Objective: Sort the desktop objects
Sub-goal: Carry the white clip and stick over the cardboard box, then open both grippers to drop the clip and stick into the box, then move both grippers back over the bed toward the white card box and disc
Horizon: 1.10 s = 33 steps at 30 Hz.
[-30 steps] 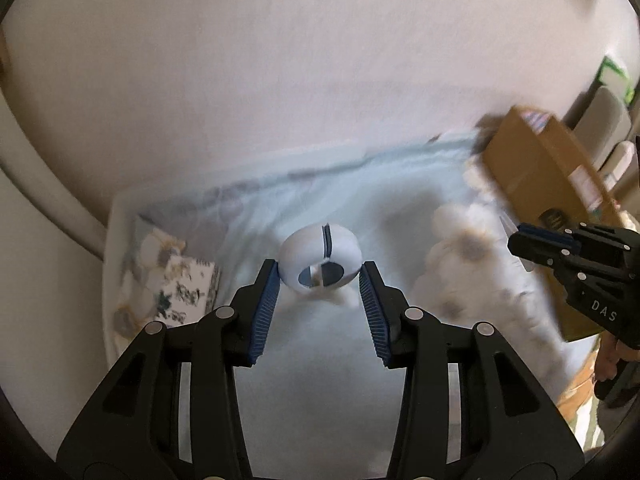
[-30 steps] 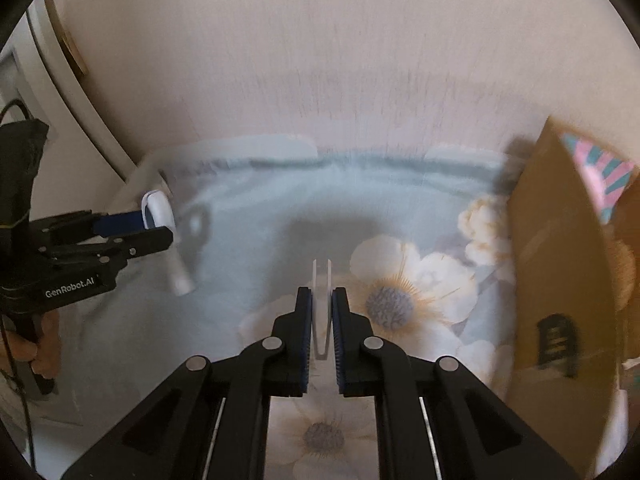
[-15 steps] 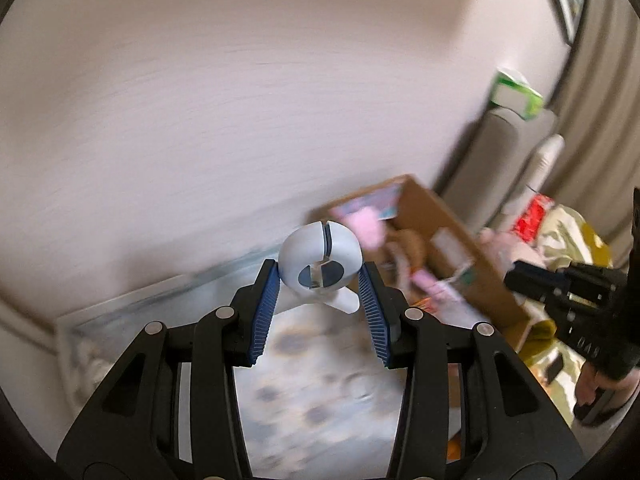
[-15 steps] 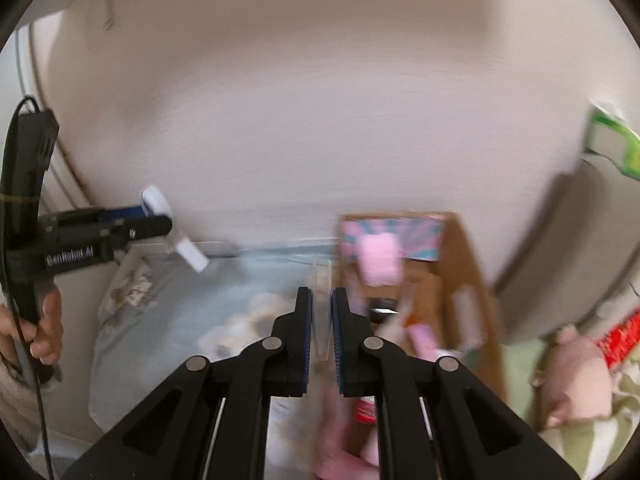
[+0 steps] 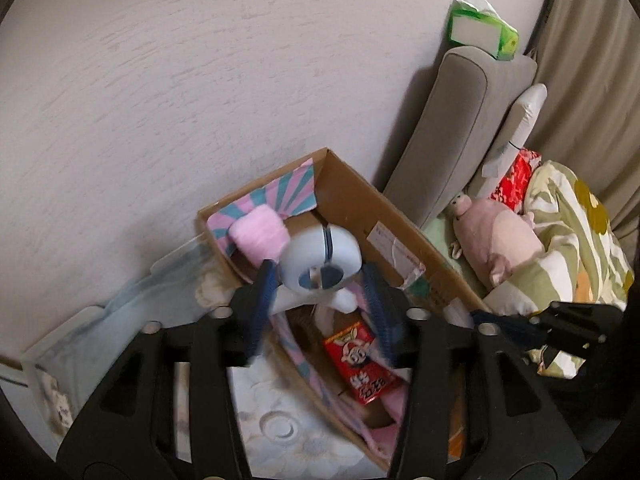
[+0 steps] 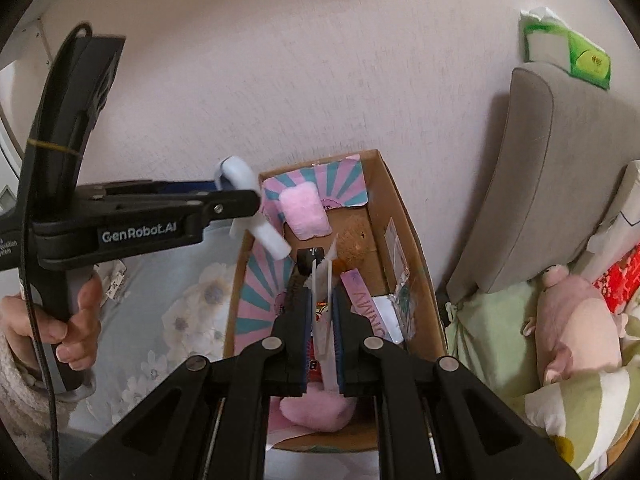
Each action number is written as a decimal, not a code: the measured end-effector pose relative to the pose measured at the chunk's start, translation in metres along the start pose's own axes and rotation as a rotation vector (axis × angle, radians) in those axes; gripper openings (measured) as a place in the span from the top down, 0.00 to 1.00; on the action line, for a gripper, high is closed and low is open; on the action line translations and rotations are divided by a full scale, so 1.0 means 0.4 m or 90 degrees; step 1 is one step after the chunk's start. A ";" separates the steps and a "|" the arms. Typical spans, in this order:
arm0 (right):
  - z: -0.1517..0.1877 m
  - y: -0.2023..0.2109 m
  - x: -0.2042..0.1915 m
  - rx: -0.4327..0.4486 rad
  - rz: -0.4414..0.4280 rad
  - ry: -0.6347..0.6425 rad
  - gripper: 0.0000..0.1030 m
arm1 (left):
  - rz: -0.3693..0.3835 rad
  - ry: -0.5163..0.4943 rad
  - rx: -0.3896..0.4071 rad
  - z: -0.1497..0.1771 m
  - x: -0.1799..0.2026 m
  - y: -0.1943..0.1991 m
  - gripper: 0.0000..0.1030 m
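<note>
My left gripper [image 5: 320,312] is shut on a white and blue handheld fan [image 5: 320,264] and holds it above the open cardboard box [image 5: 400,220]. The fan also shows in the right wrist view [image 6: 256,216], at the box's left edge. My right gripper [image 6: 322,320] is shut on a thin clear plastic clip [image 6: 322,284] and holds it over the middle of the box [image 6: 404,224]. The box holds a pink fluffy pad [image 6: 304,210], a red snack packet [image 5: 360,360], a brown plush toy [image 6: 352,240] and other items.
The box stands on a table with a pale blue floral cloth [image 6: 168,308], against a white wall. To the right are a grey cushion [image 6: 560,168], a green tissue pack [image 6: 568,50], a pink plush pig [image 6: 572,320] and bedding.
Both grippers swung right from over the floral cloth to above the cardboard box, each still holding its object.
</note>
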State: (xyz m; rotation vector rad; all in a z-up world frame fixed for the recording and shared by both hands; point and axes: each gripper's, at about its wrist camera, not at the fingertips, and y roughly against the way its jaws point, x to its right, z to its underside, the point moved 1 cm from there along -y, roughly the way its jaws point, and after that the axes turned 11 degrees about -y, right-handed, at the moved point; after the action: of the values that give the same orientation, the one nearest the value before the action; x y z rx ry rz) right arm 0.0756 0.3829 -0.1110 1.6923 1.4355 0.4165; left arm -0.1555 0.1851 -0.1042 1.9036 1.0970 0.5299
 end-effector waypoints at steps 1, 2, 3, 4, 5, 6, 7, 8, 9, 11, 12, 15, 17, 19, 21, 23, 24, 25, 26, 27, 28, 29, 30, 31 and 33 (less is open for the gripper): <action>-0.007 -0.014 0.008 -0.011 -0.003 -0.005 0.85 | -0.010 0.009 -0.011 -0.014 -0.002 -0.007 0.02; -0.011 -0.023 0.012 -0.020 0.002 -0.009 0.71 | -0.015 0.015 -0.006 -0.023 -0.002 -0.008 0.01; -0.015 -0.026 0.017 -0.028 0.012 -0.014 0.53 | -0.012 0.019 0.012 -0.026 -0.004 0.001 0.01; -0.019 -0.025 0.022 -0.022 0.017 -0.013 0.50 | -0.005 0.021 0.030 -0.030 -0.008 0.014 0.01; -0.022 -0.017 0.024 -0.007 0.007 -0.008 0.50 | -0.005 0.023 0.040 -0.036 -0.011 0.024 0.01; -0.026 -0.007 0.027 0.005 -0.006 -0.004 0.49 | -0.012 0.023 0.042 -0.044 -0.013 0.027 0.01; -0.032 0.001 0.032 0.016 -0.016 -0.004 0.46 | -0.023 0.022 0.040 -0.048 -0.018 0.032 0.01; -0.038 0.007 0.036 0.024 -0.019 -0.006 0.42 | -0.035 0.022 0.038 -0.052 -0.024 0.038 0.01; -0.044 0.012 0.043 0.032 -0.023 -0.009 0.40 | -0.040 0.023 0.038 -0.052 -0.032 0.044 0.01; -0.059 0.021 0.055 0.041 -0.041 -0.020 0.40 | -0.050 0.030 0.044 -0.048 -0.047 0.060 0.01; -0.065 0.024 0.061 0.043 -0.049 -0.028 0.40 | -0.054 0.038 0.048 -0.042 -0.056 0.069 0.01; -0.079 0.029 0.068 0.047 -0.070 -0.042 0.40 | -0.057 0.062 0.051 -0.026 -0.085 0.090 0.01; -0.085 0.029 0.063 0.047 -0.078 -0.042 0.40 | -0.061 0.077 0.051 -0.011 -0.105 0.101 0.01; -0.086 0.025 0.053 0.044 -0.082 -0.035 0.40 | -0.069 0.088 0.050 0.004 -0.120 0.110 0.01; -0.083 0.025 0.041 0.043 -0.085 -0.027 0.40 | -0.076 0.100 0.049 0.021 -0.137 0.122 0.01; -0.078 0.026 0.025 0.042 -0.092 -0.018 0.40 | -0.077 0.117 0.050 0.044 -0.161 0.139 0.01; -0.076 0.026 0.019 0.041 -0.093 -0.015 0.40 | -0.075 0.124 0.051 0.052 -0.169 0.145 0.01; -0.073 0.025 0.010 0.038 -0.095 -0.009 0.40 | -0.074 0.135 0.054 0.064 -0.183 0.155 0.01; -0.070 0.023 0.004 0.035 -0.095 -0.006 0.40 | -0.075 0.150 0.057 0.078 -0.199 0.166 0.01; -0.067 0.022 -0.002 0.033 -0.096 -0.002 0.40 | -0.075 0.160 0.059 0.088 -0.211 0.175 0.01; -0.062 0.020 -0.010 0.031 -0.098 0.002 0.40 | -0.076 0.175 0.062 0.104 -0.229 0.189 0.01; -0.059 0.020 -0.018 0.030 -0.100 0.006 0.40 | -0.078 0.183 0.063 0.114 -0.240 0.199 0.01; -0.055 0.019 -0.026 0.028 -0.103 0.009 0.40 | -0.081 0.192 0.065 0.125 -0.251 0.208 0.01; -0.051 0.017 -0.034 0.025 -0.107 0.011 0.40 | -0.084 0.202 0.067 0.138 -0.263 0.219 0.01; -0.045 0.017 -0.051 0.022 -0.114 0.017 0.40 | -0.091 0.220 0.066 0.165 -0.287 0.236 0.01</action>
State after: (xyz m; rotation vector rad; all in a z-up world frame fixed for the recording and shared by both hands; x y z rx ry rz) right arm 0.0614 0.3713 -0.0899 1.5741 1.6060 0.3179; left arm -0.1237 0.0333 -0.0553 1.8462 1.4964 0.7510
